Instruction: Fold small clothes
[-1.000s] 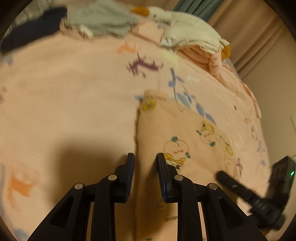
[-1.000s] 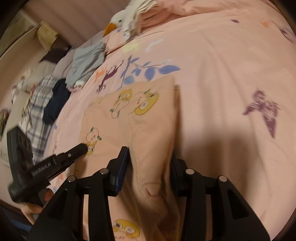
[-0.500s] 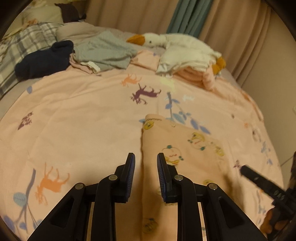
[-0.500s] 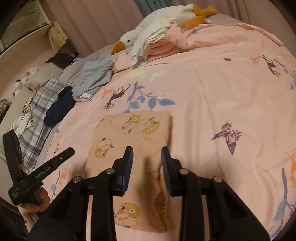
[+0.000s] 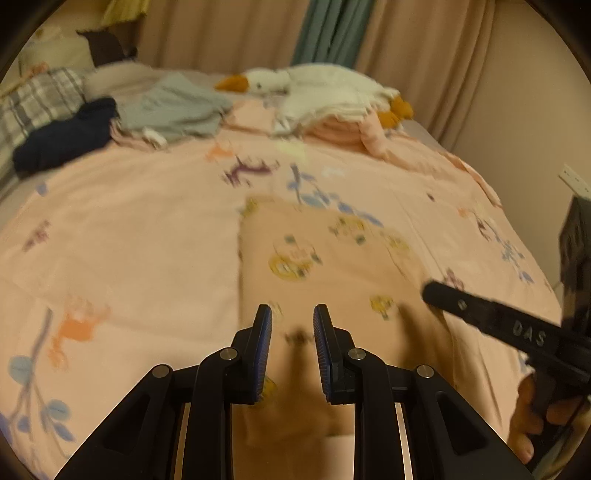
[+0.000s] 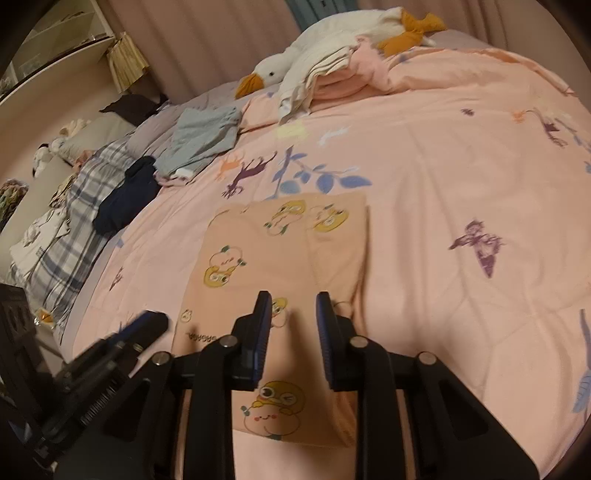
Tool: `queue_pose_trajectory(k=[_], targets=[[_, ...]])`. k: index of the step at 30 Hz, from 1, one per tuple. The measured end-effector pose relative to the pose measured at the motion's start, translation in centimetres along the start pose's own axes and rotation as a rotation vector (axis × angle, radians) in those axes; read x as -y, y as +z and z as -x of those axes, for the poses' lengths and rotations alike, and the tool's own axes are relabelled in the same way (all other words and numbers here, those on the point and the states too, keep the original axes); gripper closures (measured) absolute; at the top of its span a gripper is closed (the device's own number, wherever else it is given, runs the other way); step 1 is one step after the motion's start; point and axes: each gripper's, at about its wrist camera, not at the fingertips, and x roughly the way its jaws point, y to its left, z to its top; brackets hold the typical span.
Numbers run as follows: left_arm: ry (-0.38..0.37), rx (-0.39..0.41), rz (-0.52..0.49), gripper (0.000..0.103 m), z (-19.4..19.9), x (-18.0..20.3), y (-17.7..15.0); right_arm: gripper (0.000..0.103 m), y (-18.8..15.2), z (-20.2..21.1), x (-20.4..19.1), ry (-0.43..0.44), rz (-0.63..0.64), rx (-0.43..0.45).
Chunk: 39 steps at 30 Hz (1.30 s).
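You've a plush goose atop folded linen, plaid blanket at left, curtains behind; print on bedspread possibly deer.

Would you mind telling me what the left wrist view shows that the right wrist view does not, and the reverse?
Only the left wrist view shows the right gripper from outside, the hand holding it, and a wall outlet. Only the right wrist view shows the left gripper from outside, a shelf unit, and the purple butterfly print. Both show the folded peach garment, the goose plush, the navy cloth and the grey garment.
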Motion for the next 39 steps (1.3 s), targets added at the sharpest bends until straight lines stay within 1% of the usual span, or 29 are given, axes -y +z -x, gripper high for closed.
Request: queue_pose_trajectory(k=[2, 4, 5, 7, 9, 11, 14, 15, 18, 19, 20, 21, 23, 24, 26, 27, 28, 30, 31, 35, 37, 39], targets=[[-0.012, -0.06, 0.009, 0.081, -1.2, 0.0, -0.7, 0.085, -0.1, -0.8, 0.1, -0.007, 0.003, -0.018], [-0.005, -0.125, -0.003, 0.081, -2.9, 0.2, -1.7, 0.091, -0.3, -1.8, 0.3, -0.052, 0.008, -0.046], [0.007, -0.129, -0.015, 0.081, -3.2, 0.4, -2.0, 0.092, -0.5, -2.4, 0.6, -0.074, 0.003, -0.066], [0.036, -0.117, -0.059, 0.081, -3.2, 1.0, -2.4, 0.093, -0.9, -3.3, 1.5, -0.078, -0.046, -0.107], [0.049, -0.122, -0.081, 0.081, -3.1, 1.4, -2.5, 0.096, -0.9, -3.2, 2.1, -0.058, -0.084, -0.109], [0.049, -0.127, -0.082, 0.081, -3.0, 1.4, -2.5, 0.099, -0.9, -3.3, 2.0, -0.078, -0.071, -0.122], [0.048, -0.159, -0.044, 0.081, -2.3, 1.1, -2.3, 0.097, -0.9, -2.5, 1.5, -0.101, -0.067, -0.122], [0.047, -0.165, -0.049, 0.081, -1.9, 1.1, -2.4, 0.092, -0.9, -2.1, 1.3, -0.094, -0.061, -0.117], [0.057, -0.194, -0.115, 0.081, -1.4, 1.9, -3.2, 0.091, -1.2, -1.3, 0.7, -0.076, -0.021, -0.12], [0.063, -0.196, -0.127, 0.081, -1.5, 2.1, -3.4, 0.092, -1.4, -1.4, 0.6, -0.088, -0.004, -0.129], [0.073, -0.194, -0.136, 0.081, -1.5, 2.2, -3.7, 0.097, -1.6, -1.5, 0.7, -0.11, 0.002, -0.141], [0.078, -0.196, -0.14, 0.081, -1.6, 2.3, -3.8, 0.098, -2.0, -1.7, 0.9, -0.129, 0.003, -0.152], [0.078, -0.205, -0.142, 0.081, -1.7, 2.3, -3.7, 0.098, -2.7, -1.7, 1.6, -0.135, -0.015, -0.17], [0.073, -0.213, -0.144, 0.081, -1.7, 2.2, -3.7, 0.098, -2.9, -1.6, 1.8, -0.145, -0.022, -0.174], [0.072, -0.23, -0.184, 0.081, -1.5, 2.4, -3.7, 0.097, -3.1, -1.2, 1.8, -0.198, -0.014, -0.175], [0.075, -0.233, -0.199, 0.081, -1.5, 2.5, -3.8, 0.091, -3.2, -0.9, 1.8, -0.214, -0.01, -0.173], [0.078, -0.236, -0.202, 0.081, -1.4, 2.6, -3.8, 0.09, -3.3, -0.4, 1.7, -0.23, -0.005, -0.171], [0.08, -0.235, -0.195, 0.081, -1.5, 2.4, -4.0, 0.09, -3.4, 0.5, 1.6, -0.214, -0.007, -0.156], [0.082, -0.237, -0.201, 0.081, -1.6, 2.5, -4.0, 0.09, -3.5, 1.2, 1.5, -0.179, -0.009, -0.147], [0.084, -0.243, -0.201, 0.081, -1.6, 2.5, -4.0, 0.09, -4.4, 2.1, 0.9, -0.114, 0.017, -0.157], [0.084, -0.245, -0.199, 0.081, -1.6, 2.5, -4.0, 0.09, -5.0, 1.7, 0.7, -0.122, 0.037, -0.173], [0.08, -0.246, -0.196, 0.081, -1.6, 2.5, -4.0, 0.09, -5.3, 1.1, 1.4, -0.175, 0.028, -0.195]])
